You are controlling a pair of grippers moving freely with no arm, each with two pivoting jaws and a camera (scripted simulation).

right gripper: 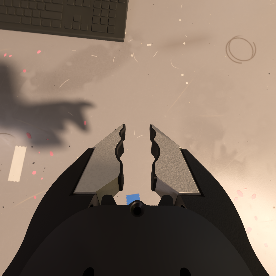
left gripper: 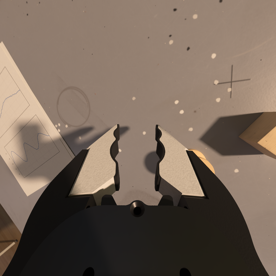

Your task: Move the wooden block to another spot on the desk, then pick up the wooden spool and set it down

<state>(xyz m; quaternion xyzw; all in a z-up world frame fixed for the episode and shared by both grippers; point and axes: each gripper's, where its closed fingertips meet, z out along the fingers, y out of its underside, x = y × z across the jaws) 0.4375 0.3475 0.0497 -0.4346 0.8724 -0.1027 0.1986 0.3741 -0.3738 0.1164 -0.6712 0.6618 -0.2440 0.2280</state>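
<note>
The left gripper (left gripper: 137, 128) hung open and empty; the wooden block (left gripper: 262, 134) lay right of its fingers, the wooden spool (left gripper: 205, 162) half hidden behind the right finger. The right gripper (right gripper: 137, 128), also open, saw neither, so the left was probably nearer.

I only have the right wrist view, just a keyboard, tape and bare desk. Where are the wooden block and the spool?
Observer: Both show only in the left wrist view. The wooden block rests on the desk at that picture's right edge.
Operator: And the spool?
Observer: The wooden spool is mostly hidden behind the outer side of the left gripper's right finger, nearer than the block.
Operator: Is the left gripper holding anything?
Observer: No, its fingers are apart with only desk between them.
Operator: Anything else nearby?
Observer: A sheet of paper with graphs lies left of that gripper.
</note>
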